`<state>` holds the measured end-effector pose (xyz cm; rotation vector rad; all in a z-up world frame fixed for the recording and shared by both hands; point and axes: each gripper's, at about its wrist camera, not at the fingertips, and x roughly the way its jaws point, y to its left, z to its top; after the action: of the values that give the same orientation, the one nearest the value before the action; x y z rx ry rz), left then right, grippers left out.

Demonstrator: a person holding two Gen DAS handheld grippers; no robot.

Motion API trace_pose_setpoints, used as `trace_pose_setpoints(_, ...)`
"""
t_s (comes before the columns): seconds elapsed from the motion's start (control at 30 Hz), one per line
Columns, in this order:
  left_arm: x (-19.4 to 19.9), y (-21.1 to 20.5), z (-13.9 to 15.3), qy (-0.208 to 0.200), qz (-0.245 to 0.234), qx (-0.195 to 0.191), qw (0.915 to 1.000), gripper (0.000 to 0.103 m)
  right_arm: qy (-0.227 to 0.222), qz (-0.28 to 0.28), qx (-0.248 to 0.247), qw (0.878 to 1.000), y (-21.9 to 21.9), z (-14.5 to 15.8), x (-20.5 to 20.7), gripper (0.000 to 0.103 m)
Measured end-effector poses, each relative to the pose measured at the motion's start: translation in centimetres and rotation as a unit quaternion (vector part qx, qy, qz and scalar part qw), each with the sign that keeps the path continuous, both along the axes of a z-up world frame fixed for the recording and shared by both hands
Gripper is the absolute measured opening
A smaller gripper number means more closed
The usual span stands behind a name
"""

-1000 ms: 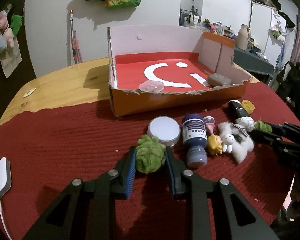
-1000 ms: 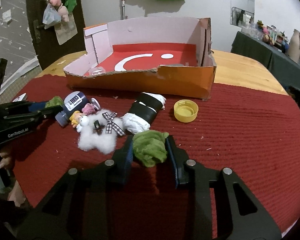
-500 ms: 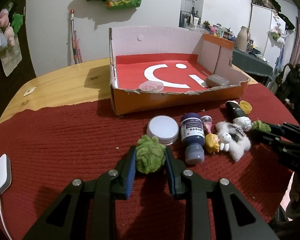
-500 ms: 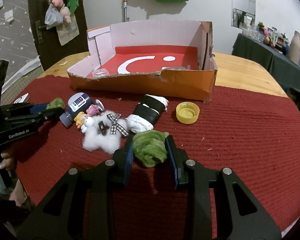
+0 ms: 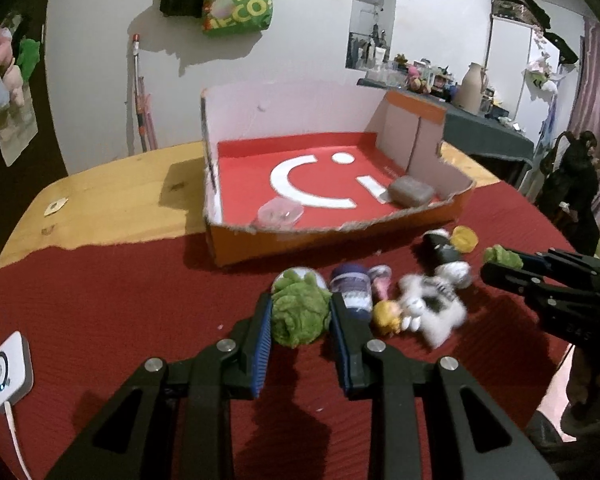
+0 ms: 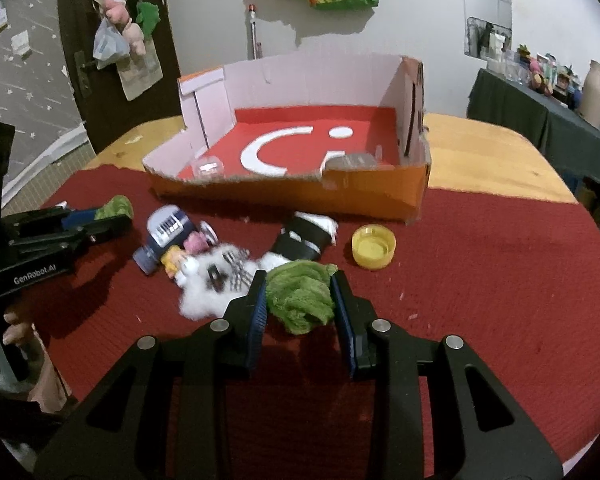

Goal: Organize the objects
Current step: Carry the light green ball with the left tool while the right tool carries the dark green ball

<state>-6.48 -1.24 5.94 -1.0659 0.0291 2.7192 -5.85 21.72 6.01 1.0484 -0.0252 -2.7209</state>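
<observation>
Both tools are matte black plastic. The left gripper (image 5: 300,316) has two angular arms with triangular cut-outs, round silver screws at the joints, and ribbed blue pads (image 5: 262,344) lining the inner faces. The right gripper (image 6: 299,298) is built the same way. Seen from the right wrist, the left tool's side carries white "GenRobot.AI" lettering, with bare fingers (image 6: 10,330) on its handle.

A: What colours do you see on your box (image 5: 260,246)?

B: Orange outside, pale walls, red floor with white smiley mark.

A: Your cloth (image 5: 100,304)?

B: Dark red, ribbed, over a yellow wooden table (image 5: 112,196).

A: Items you're clamping?

B: Green fuzzy plush (image 5: 300,314) left, another green plush (image 6: 300,294) right. Pads (image 5: 262,344) blue, frames black.

A: Loose bits?

B: Yellow cap (image 6: 373,247), navy bottle (image 6: 164,234) with white barcode label, white fluff (image 6: 204,292) with checked bow.
</observation>
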Motion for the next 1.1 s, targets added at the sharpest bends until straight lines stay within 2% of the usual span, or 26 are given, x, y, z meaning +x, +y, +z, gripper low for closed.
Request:
trace_pose_setpoints(0.47, -3.0, 2.6, 2.4, -0.001, -0.041, 0.007, 0.9991, 0.028, 0.016, 0.031, -0.012, 0.999, -0.1, 3.5, -3.5, 0.03)
trace_pose_setpoints(0.63, -4.7, 3.2, 2.5, -0.019, -0.061, 0.019, 0.9978, 0.028, 0.01, 0.043, -0.016, 0.999, -0.3, 3.7, -5.2, 0.03)
trace_pose_setpoints(0.87, -7.2, 3.8, 2.2, -0.041, -0.077, 0.023, 0.9959, 0.028, -0.013, 0.067, -0.019, 0.997, -0.8, 3.5, -8.1, 0.03)
trace_pose_setpoints(1.1, -10.0, 4.7, 1.5, -0.069, -0.102, 0.008, 0.9924, 0.028, -0.053, 0.101, -0.014, 0.993, -1.1, 2.7, -11.4, 0.03)
